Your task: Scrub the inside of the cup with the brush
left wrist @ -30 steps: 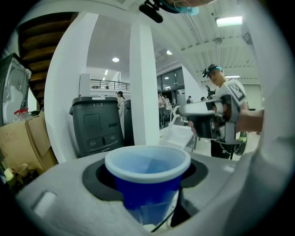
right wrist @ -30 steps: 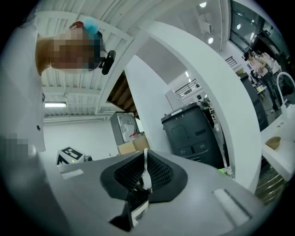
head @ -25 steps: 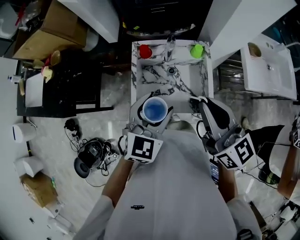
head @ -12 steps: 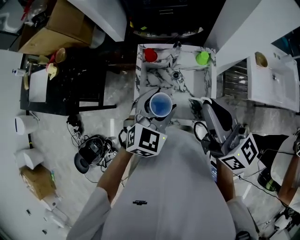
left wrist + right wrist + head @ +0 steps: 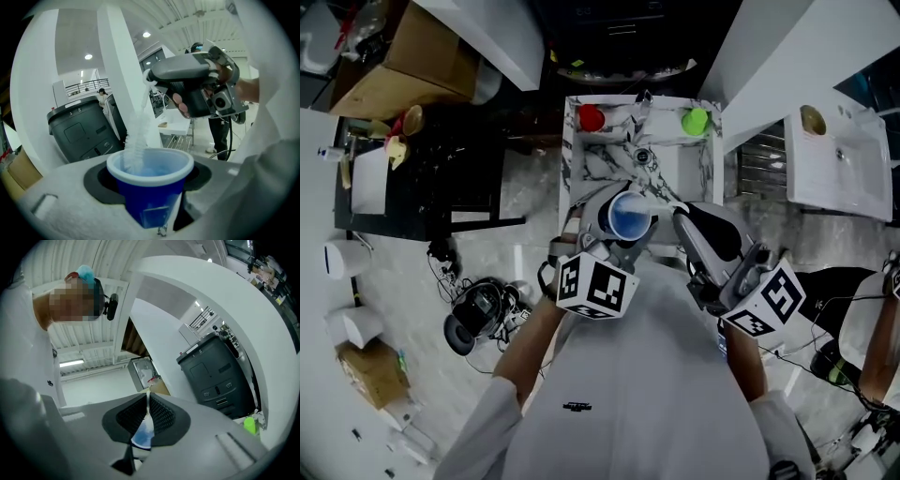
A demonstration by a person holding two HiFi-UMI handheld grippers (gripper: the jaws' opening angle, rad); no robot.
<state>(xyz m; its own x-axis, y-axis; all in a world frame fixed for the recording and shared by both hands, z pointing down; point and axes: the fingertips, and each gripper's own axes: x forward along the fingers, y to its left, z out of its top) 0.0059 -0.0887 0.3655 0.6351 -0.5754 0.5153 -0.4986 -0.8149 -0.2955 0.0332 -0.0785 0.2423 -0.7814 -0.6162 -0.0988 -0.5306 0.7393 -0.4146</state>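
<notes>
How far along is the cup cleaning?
Done: the left gripper holds the cup, and the right gripper holds the brush. In hand: the brush is down inside the cup. Left: finishing the scrub and lifting the brush out.

brush (image 5: pixel 134 138) tip: hidden inside cup (image 5: pixel 150 192) | right gripper view: cup mostly hidden
</notes>
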